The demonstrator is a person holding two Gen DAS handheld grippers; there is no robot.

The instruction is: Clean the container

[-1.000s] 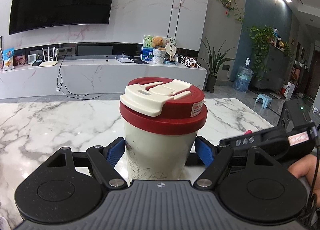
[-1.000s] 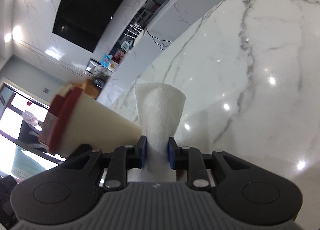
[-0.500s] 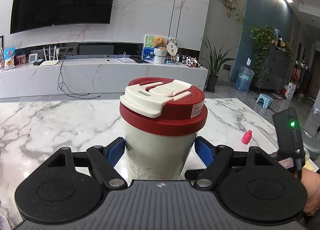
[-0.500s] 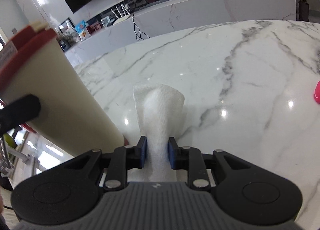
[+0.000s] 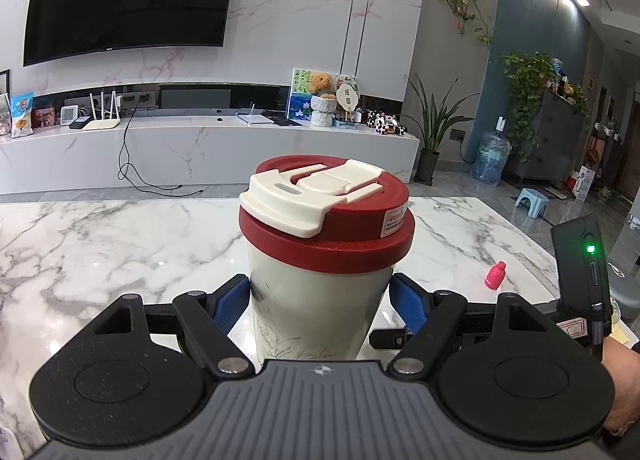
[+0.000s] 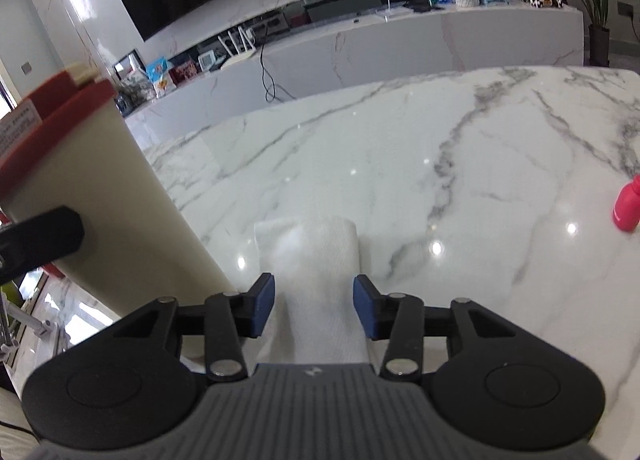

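The cream cup [image 5: 320, 300] with its red lid [image 5: 328, 215] stands upright on the marble table [image 5: 100, 252], and the left gripper [image 5: 320, 302] is clamped on its body, a blue pad pressed to each side just under the lid's rim. To the cup's right, the right gripper [image 6: 314, 306] hangs low over the tabletop with the folded white paper towel [image 6: 316, 280] lying between its fingers; its jaws have just been opening, and now the blue pads [image 6: 264, 304] stand apart from the towel with a sliver of gap on either side, so the wad looks released rather than gripped. A small pink bottle [image 5: 495, 276] sits well off toward the table's right edge. To my eye the wiping pass is over and the step in hand is setting the towel down. The next move, I'd guess, calls for backing the right gripper straight away from the towel without dragging it, while the left one keeps the cup steady or lets it go cleanly on the table.
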